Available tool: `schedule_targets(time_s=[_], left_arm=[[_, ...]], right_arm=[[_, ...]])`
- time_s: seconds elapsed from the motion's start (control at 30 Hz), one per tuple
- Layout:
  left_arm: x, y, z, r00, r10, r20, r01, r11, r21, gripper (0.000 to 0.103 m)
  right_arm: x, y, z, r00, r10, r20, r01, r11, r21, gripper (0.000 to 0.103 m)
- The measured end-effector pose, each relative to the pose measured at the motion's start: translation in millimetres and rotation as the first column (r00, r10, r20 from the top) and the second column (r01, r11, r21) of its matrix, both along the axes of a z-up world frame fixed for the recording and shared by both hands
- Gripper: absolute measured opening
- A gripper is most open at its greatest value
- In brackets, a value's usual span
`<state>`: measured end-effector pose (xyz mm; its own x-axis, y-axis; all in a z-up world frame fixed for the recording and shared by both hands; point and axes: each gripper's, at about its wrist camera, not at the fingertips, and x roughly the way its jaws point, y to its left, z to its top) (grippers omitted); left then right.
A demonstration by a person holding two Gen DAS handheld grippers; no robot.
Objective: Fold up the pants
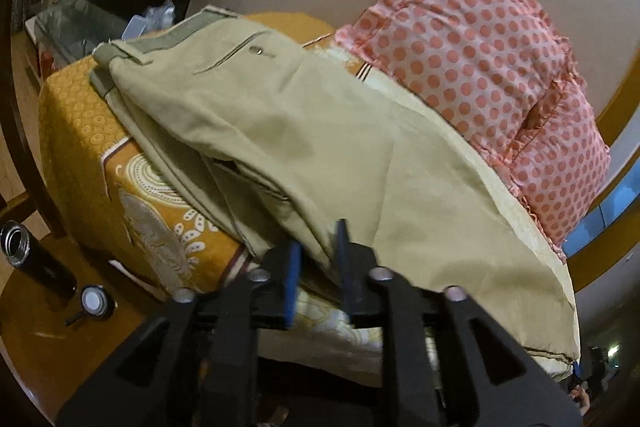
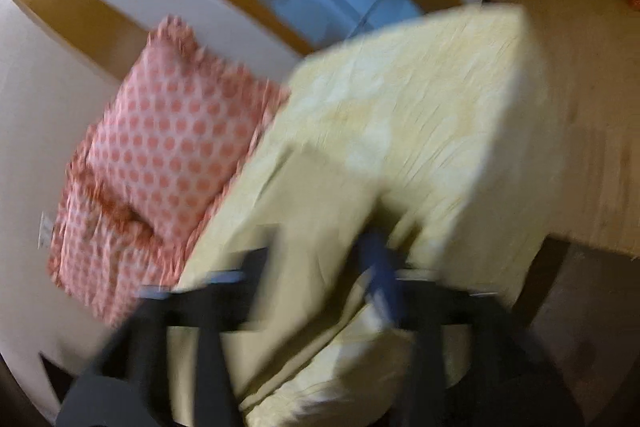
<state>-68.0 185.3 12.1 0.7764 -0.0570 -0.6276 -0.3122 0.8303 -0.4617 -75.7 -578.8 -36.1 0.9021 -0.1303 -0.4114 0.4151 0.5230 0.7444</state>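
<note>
- khaki cotton pants (image 1: 280, 115) lay across the bed, waistband at the far end, partly doubled over on an orange patterned bedsheet (image 1: 80, 131).
- left gripper (image 1: 318, 263), black with blue-padded fingers (image 1: 292, 283), was pinched on a fold of the pants at the near edge; cloth ran between the pads.
- right gripper (image 2: 320, 267) was badly blurred; pants cloth (image 2: 312, 227) draped over it, one blue finger (image 2: 382, 279) showed, couldn't tell if it was clamped or apart.
- pink polka-dot frilled pillow (image 1: 480, 59) sat just beside the pants, against the wall.
- pale yellow crinkled cover (image 2: 420, 99) lay under the pants at the right side.
- black steel flask (image 1: 36, 259), uncapped, stood on a wooden table beside the bed, its round cap (image 1: 94, 301) near it.
</note>
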Motion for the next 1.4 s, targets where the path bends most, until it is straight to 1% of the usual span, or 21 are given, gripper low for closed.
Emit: schedule_targets(time_s=[0.07, 0.17, 0.23, 0.3, 0.43, 0.5, 0.57, 0.6, 0.63, 0.77, 0.87, 0.93, 1.03, 1.1, 1.13, 1.2, 1.23, 1.27, 1.3, 1.37, 1.4], left_arm=[[1, -4, 1, 0.999, -0.022, 0.032, 0.022, 1.0, -0.002, 0.045], [3, -12, 4, 0.998, -0.037, 0.049, 0.036, 0.999, 0.019, 0.057], [4, -16, 4, 0.998, -0.039, 0.057, 0.038, 0.999, 0.028, 0.06], [3, -17, 4, 0.997, -0.04, 0.064, 0.038, 0.999, 0.029, 0.061], [0, -17, 4, 0.995, -0.041, 0.085, 0.04, 0.999, 0.018, 0.067], [0, -17, 4, 0.994, -0.04, 0.098, 0.039, 0.999, 0.012, 0.07], [-1, -17, 4, 0.994, -0.039, 0.105, 0.038, 0.999, 0.01, 0.072], [-2, -17, 5, 0.993, -0.041, 0.111, 0.04, 0.999, 0.008, 0.072], [-4, -16, 5, 0.993, -0.041, 0.114, 0.041, 0.999, 0.007, 0.072], [-18, -2, 9, 0.988, 0.018, 0.155, -0.018, 1.0, 0.0, 0.082], [-31, 20, 9, 0.978, 0.109, 0.18, -0.104, 0.994, -0.038, 0.086], [-32, 29, 6, 0.976, 0.141, 0.166, -0.133, 0.989, -0.057, 0.086], [-33, 37, 4, 0.974, 0.16, 0.159, -0.153, 0.987, -0.058, 0.088], [-32, 40, 4, 0.975, 0.157, 0.16, -0.151, 0.987, -0.052, 0.09], [-33, 39, 3, 0.974, 0.162, 0.158, -0.156, 0.986, -0.05, 0.091], [-31, 41, 4, 0.974, 0.16, 0.161, -0.154, 0.987, -0.045, 0.094], [-32, 40, 3, 0.974, 0.164, 0.158, -0.159, 0.986, -0.047, 0.095], [-30, 41, 3, 0.974, 0.163, 0.156, -0.157, 0.986, -0.049, 0.097], [-28, 43, 2, 0.975, 0.161, 0.15, -0.155, 0.987, -0.053, 0.097], [-23, 47, 0, 0.978, 0.162, 0.134, -0.155, 0.986, -0.065, 0.098], [-22, 51, -2, 0.978, 0.167, 0.123, -0.158, 0.984, -0.075, 0.098]], right_arm=[[-16, -1, 6, 0.995, -0.102, 0.021, 0.103, 0.99, -0.098, 0.077], [-11, -4, 2, 0.993, -0.114, -0.036, 0.107, 0.98, -0.169, 0.068], [-2, -4, -10, 0.995, -0.083, -0.062, 0.072, 0.985, -0.158, 0.06], [-2, 5, -10, 0.993, -0.098, -0.071, 0.08, 0.972, -0.221, 0.051], [0, 30, -12, 0.997, -0.032, -0.068, 0.014, 0.969, -0.247, 0.036], [-1, 39, -17, 0.999, 0.015, -0.04, -0.024, 0.977, -0.212, 0.031], [2, 51, -17, 0.999, 0.027, -0.029, -0.033, 0.971, -0.238, 0.029], [6, 54, -17, 0.999, 0.033, -0.038, -0.042, 0.966, -0.256, 0.023], [10, 58, -16, 0.999, 0.023, -0.049, -0.037, 0.956, -0.291, 0.006], [25, 65, 1, 0.999, 0.041, -0.031, -0.049, 0.935, -0.35, 0.005], [51, 91, 39, 0.986, 0.162, 0.038, -0.135, 0.91, -0.392, 0.005], [71, 125, 63, 0.955, 0.288, 0.078, -0.229, 0.875, -0.425, 0.005], [102, 211, 93, 0.827, 0.552, 0.107, -0.441, 0.754, -0.487, 0.005], [116, 279, 97, 0.688, 0.721, 0.086, -0.59, 0.624, -0.513, 0.005], [121, 303, 95, 0.634, 0.77, 0.068, -0.639, 0.572, -0.514, 0.005], [128, 361, 80, 0.502, 0.865, -0.016, -0.75, 0.426, -0.506, 0.005], [130, 397, 65, 0.41, 0.905, -0.114, -0.815, 0.307, -0.491, 0.005], [131, 421, 53, 0.338, 0.92, -0.199, -0.856, 0.213, -0.47, 0.007], [129, 447, 36, 0.265, 0.916, -0.302, -0.892, 0.113, -0.438, 0.017], [119, 461, 22, 0.225, 0.904, -0.363, -0.904, 0.054, -0.425, 0.043], [113, 460, 22, 0.22, 0.911, -0.349, -0.898, 0.049, -0.437, 0.066]])
